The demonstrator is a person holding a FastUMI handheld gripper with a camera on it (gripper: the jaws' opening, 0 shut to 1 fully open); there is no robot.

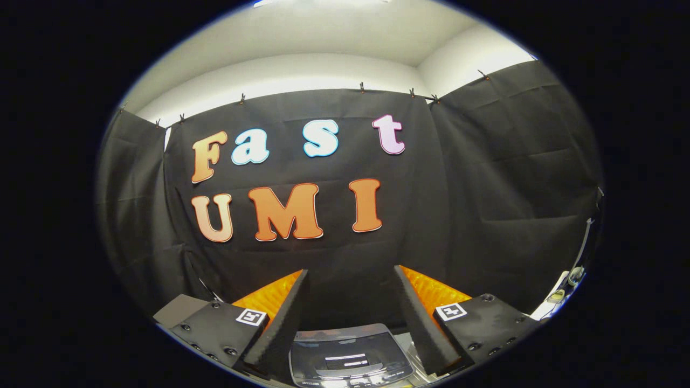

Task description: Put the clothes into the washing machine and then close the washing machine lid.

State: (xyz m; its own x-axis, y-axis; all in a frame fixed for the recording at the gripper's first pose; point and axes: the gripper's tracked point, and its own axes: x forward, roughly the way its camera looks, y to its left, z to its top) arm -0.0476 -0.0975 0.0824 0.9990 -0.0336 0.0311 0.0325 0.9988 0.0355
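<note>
My gripper (pixel 350 272) is held high and level, open, with nothing between its fingers. Below and between the fingers lies the washing machine (pixel 349 355), seen from above: a grey top with a dark, glossy lid that lies flat and looks closed. Its far edge sits just under the fingertips. The black cloth wall stands beyond the fingers.
The black cloth wall wraps around on both sides, clipped up under a white ceiling. Off beyond the right finger is a white surface (pixel 550 304) with small items and a cable hanging above it.
</note>
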